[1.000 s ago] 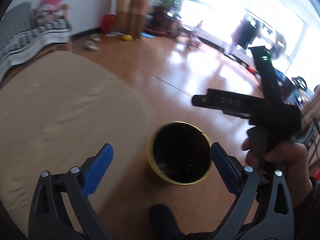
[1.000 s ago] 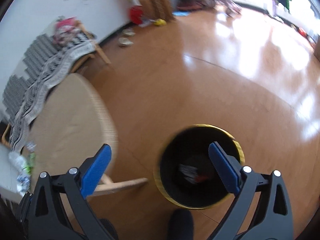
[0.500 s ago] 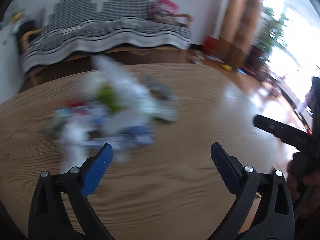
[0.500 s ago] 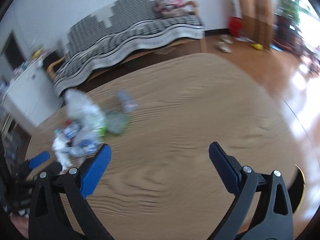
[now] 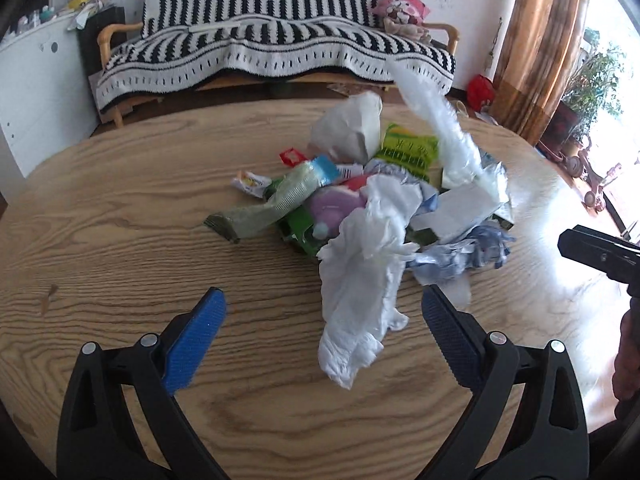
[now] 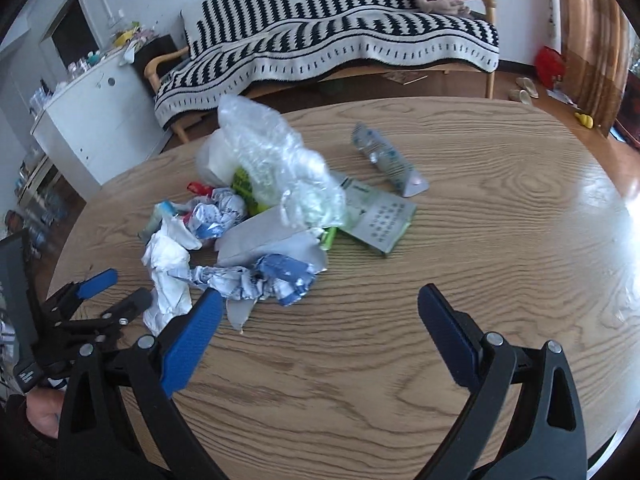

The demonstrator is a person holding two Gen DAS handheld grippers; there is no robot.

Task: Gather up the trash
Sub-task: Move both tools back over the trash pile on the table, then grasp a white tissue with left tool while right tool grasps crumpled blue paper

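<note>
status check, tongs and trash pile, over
Left tongs open, empty. Right tongs open, empty. Trash pile on table, white tissue nearest left tongs. Nothing blocking.

Blk/wht striped sofa throw point(image 5: 276, 44).

Grainy wood counter point(image 5: 120, 248) with a soft sheen, crumpled white tissue paper point(image 5: 364, 280), crinkly clear plastic bag point(image 6: 280, 160), glossy foil wrapper point(image 6: 384, 156), knitted striped throw point(image 5: 272, 52), matt black plastic jaws with ribbed blue pads point(image 5: 196, 336)

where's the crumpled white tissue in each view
Left wrist: the white tissue hangs off the pile's near edge, centre frame, between the open blue fingers.
Right wrist: it lies at the pile's left end, beside the left finger.
Shared landmark: the striped sofa behind the table.
</note>
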